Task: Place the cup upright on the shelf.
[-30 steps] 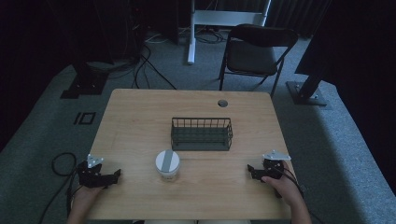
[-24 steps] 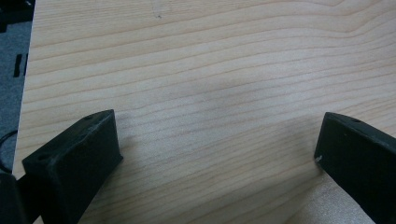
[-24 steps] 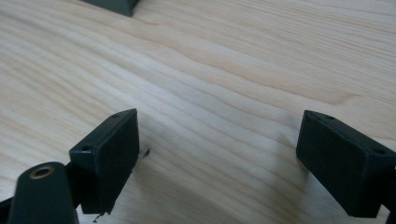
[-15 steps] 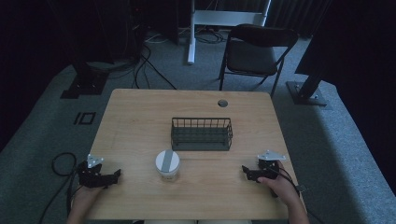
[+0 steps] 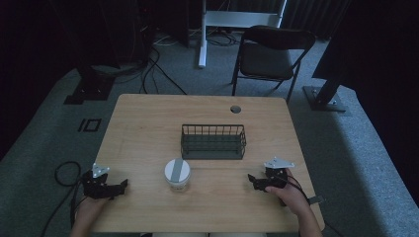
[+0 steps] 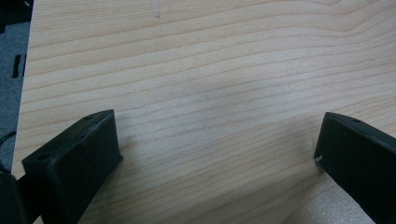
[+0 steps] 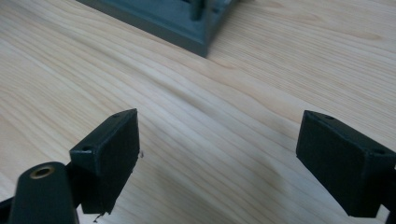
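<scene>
My right claw (image 5: 253,178) sits low over the table (image 5: 148,128) with its jaws spread wide and nothing between them, near the front right corner. In the right gripper view a corner of the dark wire basket (image 7: 177,16) lies just ahead. My left claw (image 5: 121,185) is spread too, empty, at the front left edge. Between them stands a white cup with a grey-striped lid (image 5: 177,174), just in front of the basket (image 5: 213,141), apart from both claws.
</scene>
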Motion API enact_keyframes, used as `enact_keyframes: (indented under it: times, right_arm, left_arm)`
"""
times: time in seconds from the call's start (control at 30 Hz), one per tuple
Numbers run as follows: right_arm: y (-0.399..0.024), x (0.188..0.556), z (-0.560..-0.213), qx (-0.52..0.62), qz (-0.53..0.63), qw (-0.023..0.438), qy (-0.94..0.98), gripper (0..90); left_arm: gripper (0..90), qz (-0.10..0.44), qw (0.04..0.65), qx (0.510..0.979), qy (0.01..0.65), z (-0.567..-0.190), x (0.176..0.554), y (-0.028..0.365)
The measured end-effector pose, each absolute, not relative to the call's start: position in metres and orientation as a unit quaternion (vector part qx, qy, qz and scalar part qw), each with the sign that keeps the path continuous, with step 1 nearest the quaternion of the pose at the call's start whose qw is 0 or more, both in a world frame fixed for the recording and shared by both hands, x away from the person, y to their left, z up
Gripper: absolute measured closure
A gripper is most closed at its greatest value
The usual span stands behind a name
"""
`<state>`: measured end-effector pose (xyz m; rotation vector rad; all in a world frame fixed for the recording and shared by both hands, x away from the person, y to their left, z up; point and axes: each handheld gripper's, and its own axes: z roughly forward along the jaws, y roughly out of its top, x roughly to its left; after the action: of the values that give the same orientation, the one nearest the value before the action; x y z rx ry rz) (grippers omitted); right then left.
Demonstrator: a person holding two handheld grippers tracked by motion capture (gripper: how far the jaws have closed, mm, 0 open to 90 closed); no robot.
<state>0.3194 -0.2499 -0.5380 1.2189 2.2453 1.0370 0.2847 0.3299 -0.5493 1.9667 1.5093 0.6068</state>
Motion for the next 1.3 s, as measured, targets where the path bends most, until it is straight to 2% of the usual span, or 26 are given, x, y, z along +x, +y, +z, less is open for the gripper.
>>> enact_keyframes:
  times: [1.3]
  right_arm:
    - [-0.16, 0.311, -0.531, 0.337, 0.415, 0.138, 0.834, 14.0]
  left_arm:
    - [0.2, 0.227, 0.29, 0.738, 0.565, -0.549, 0.285, 0.33]
